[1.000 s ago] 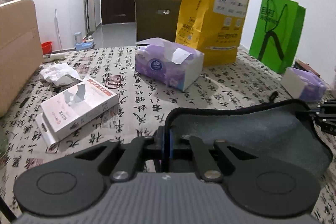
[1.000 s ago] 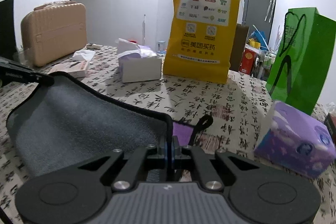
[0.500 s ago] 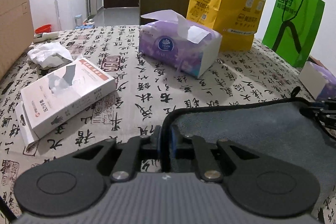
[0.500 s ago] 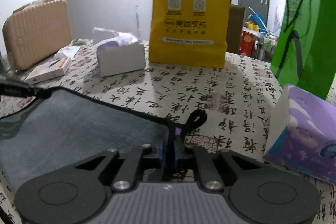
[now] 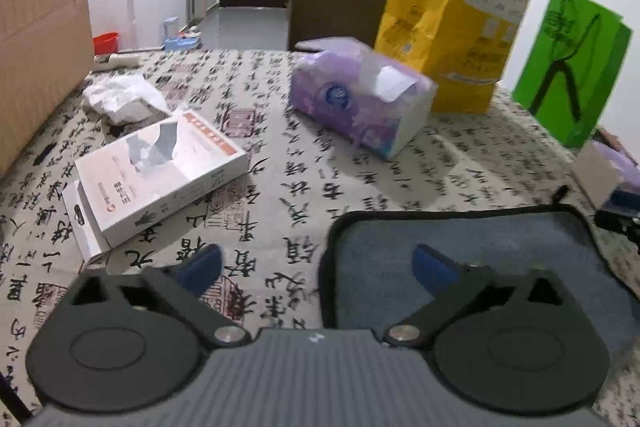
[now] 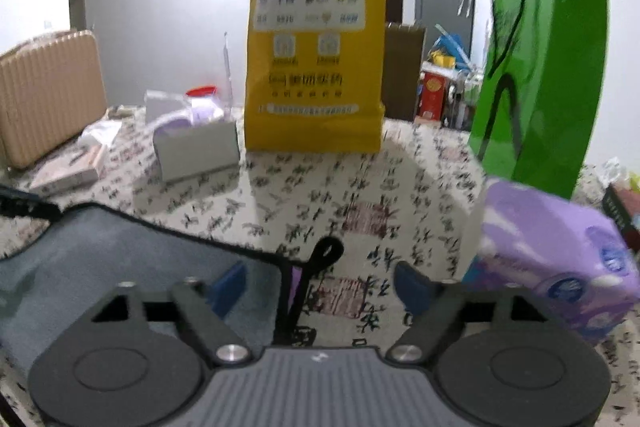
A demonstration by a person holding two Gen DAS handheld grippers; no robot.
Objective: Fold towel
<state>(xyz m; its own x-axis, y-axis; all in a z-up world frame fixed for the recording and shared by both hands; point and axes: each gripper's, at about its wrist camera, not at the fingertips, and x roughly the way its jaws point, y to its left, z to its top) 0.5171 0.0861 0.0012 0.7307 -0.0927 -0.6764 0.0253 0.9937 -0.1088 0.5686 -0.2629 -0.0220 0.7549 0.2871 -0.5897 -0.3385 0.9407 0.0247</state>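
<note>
Grey towel [image 5: 472, 247] lies flat (black-edged, corner loop [image 6: 326, 253]) on tablecloth [image 5: 304, 163].

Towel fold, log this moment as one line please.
towel: flat on table, grey, black trim | left tool: open over left corner | right tool: open over loop corner | nothing held

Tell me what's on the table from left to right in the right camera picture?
Beige suitcase → grey towel → yellow bag → green bag → purple tissue pack.
</note>
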